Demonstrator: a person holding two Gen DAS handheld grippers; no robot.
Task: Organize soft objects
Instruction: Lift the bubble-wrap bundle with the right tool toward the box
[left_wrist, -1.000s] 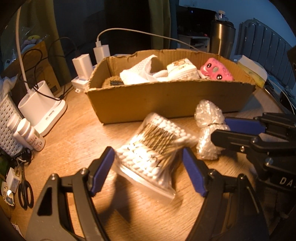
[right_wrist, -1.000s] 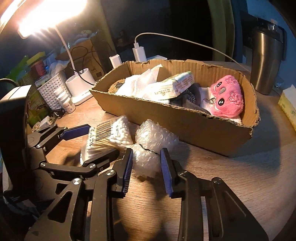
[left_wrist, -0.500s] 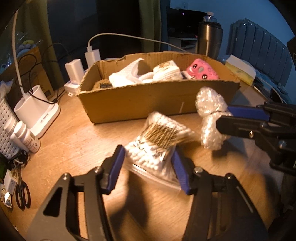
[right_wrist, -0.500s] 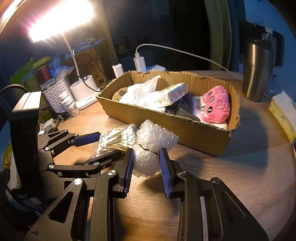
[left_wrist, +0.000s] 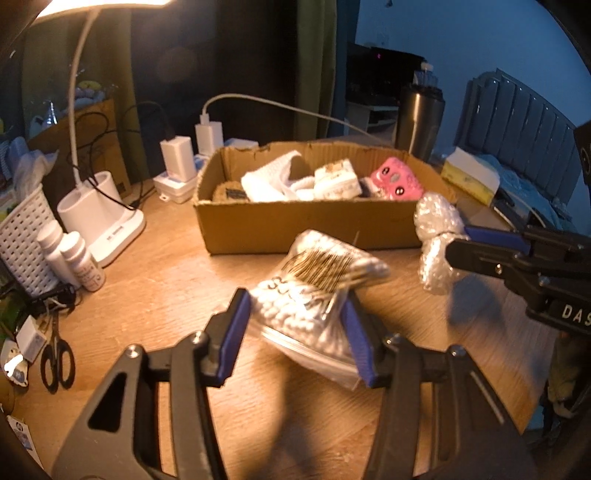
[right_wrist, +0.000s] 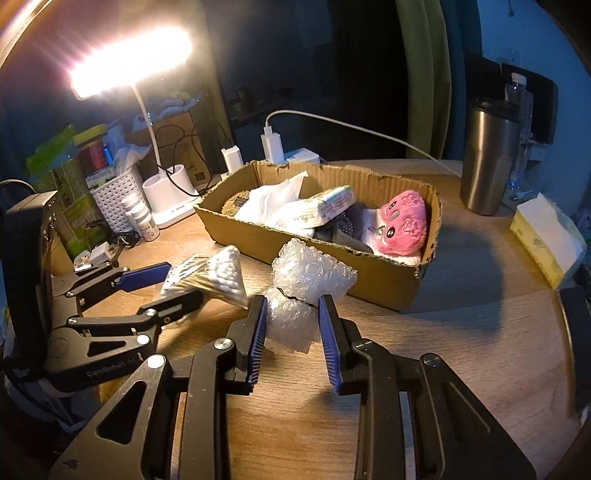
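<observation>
**Both hand-held grippers pinch soft packets in front of the cardboard box**

The left hand-held gripper (left_wrist: 295, 332) pinches a clear bag of cotton swabs (left_wrist: 314, 291) between its blue pads, the bag raised off the wooden surface (left_wrist: 166, 295) and tilted, its sealed edge hanging toward the camera; in the right wrist view the same bag (right_wrist: 214, 275) sits just left of the other packet, apart from it. The right hand-held gripper (right_wrist: 291, 325) pinches the lower lobe of a bubble wrap bundle (right_wrist: 306, 288), whose upper lobe bulges above the pads; from the left wrist view this bundle (left_wrist: 436, 240) shows beside the near right corner of the cardboard box (left_wrist: 295, 229), overlapping its front wall in the picture, though whether it touches the wall cannot be told.

The box (right_wrist: 388, 284) stands on the surface behind both packets; inside it lie a pink plush toy (right_wrist: 404, 225) at the right end, a wrapped tissue pack (right_wrist: 325, 205) near the middle and white cloth (right_wrist: 273, 199) to the left. A lit desk lamp (right_wrist: 133, 62) stands left of the box with a white basket (right_wrist: 114, 199) and small bottles (left_wrist: 74, 262) near its base; a steel tumbler (right_wrist: 487, 162) stands well to the right, and a yellow tissue box (right_wrist: 546, 240) lies near the surface's right edge; scissors (left_wrist: 57, 362) lie at the far left.
</observation>
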